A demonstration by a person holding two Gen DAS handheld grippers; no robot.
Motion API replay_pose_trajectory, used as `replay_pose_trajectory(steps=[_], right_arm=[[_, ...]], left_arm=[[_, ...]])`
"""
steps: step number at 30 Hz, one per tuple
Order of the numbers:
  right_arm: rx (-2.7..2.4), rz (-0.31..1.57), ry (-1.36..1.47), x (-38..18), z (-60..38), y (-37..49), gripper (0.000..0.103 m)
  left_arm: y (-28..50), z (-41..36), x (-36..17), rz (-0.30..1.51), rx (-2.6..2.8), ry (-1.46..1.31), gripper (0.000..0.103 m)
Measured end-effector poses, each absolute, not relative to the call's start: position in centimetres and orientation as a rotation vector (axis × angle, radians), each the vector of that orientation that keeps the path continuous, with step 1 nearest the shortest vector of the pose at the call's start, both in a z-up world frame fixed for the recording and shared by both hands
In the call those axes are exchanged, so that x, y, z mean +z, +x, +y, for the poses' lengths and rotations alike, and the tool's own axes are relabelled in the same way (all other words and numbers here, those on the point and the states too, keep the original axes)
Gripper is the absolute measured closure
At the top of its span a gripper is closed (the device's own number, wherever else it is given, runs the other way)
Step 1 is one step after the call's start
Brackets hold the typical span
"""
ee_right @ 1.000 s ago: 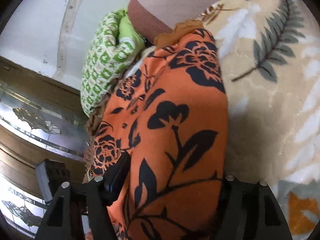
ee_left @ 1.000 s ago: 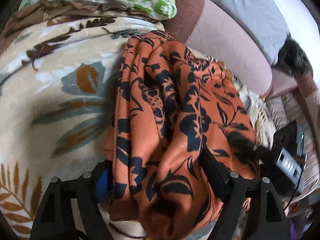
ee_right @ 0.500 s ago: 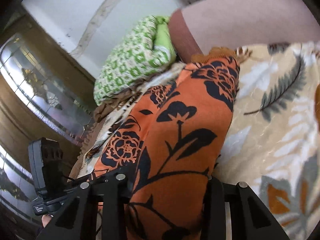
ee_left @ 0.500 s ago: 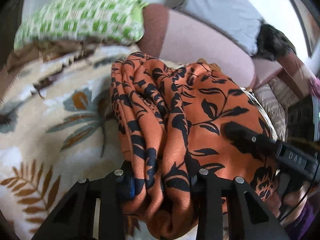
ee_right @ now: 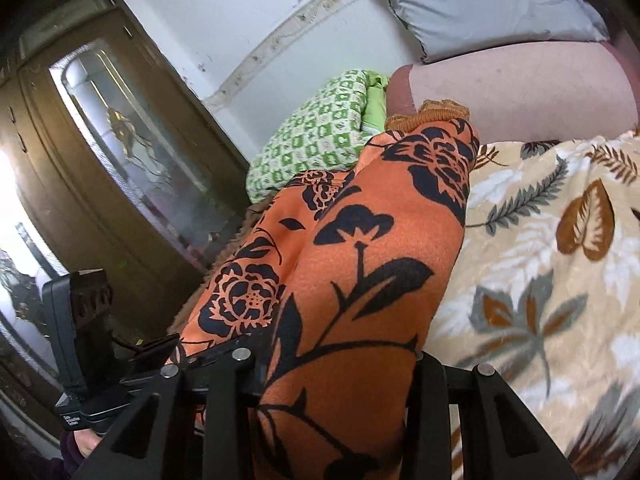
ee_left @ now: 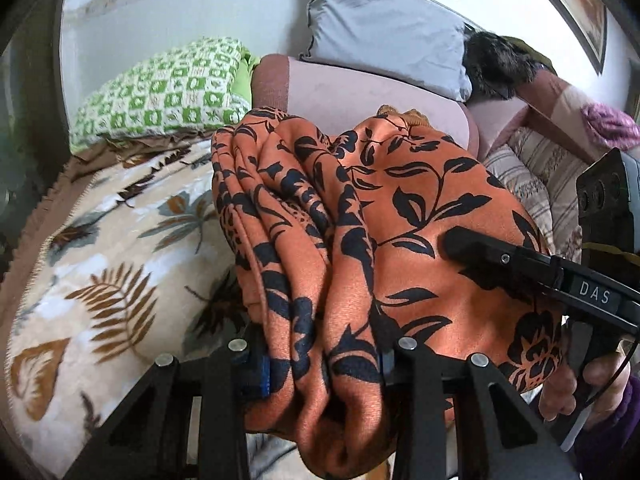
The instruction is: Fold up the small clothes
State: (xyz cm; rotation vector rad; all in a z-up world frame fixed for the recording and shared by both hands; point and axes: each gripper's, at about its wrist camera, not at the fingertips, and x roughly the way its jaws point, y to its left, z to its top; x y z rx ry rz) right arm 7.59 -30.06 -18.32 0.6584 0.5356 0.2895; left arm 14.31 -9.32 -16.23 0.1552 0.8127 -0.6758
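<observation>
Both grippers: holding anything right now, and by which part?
Both clamp the orange black-floral garment: left gripper on a bunched, folded edge; right gripper on the near end of the smooth fold.

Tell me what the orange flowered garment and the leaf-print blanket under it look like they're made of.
Orange garment: likely a smooth, satiny woven synthetic; it shows a soft sheen and hangs in rounded, limp folds between the grippers. Leaf-print blanket: apparently plush fleece; its surface looks matte and fuzzy, with embossed ripples softening the printed leaves. Neither fibre can be confirmed from sight alone.
</observation>
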Motion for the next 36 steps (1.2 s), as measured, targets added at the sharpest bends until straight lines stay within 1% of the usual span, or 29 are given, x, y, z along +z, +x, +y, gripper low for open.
replay_pose_trajectory(steps=[9, 15, 26, 36], right_arm=[[0.316, 0.486, 0.682, -17.5, -29.8, 2.7, 0.065], [0.313, 0.493, 0.681, -18.0, -29.3, 1.3, 0.065], [0.298, 0.544, 0.702, -20.7, -29.2, 0.9, 0.065], [0.277, 0.598, 0.719, -24.4, -29.5, 4.1, 0.065]], left_arm=[[9.2, -9.0, -14.3, 0.766, -0.644, 0.234, 0.066], [7.1, -9.1, -14.7, 0.774, -0.638, 0.261, 0.066], [6.7, -9.2, -17.3, 0.844, -0.632, 0.260, 0.066], [9.2, -10.4, -21.2, 0.925, -0.592, 0.238, 0.066]])
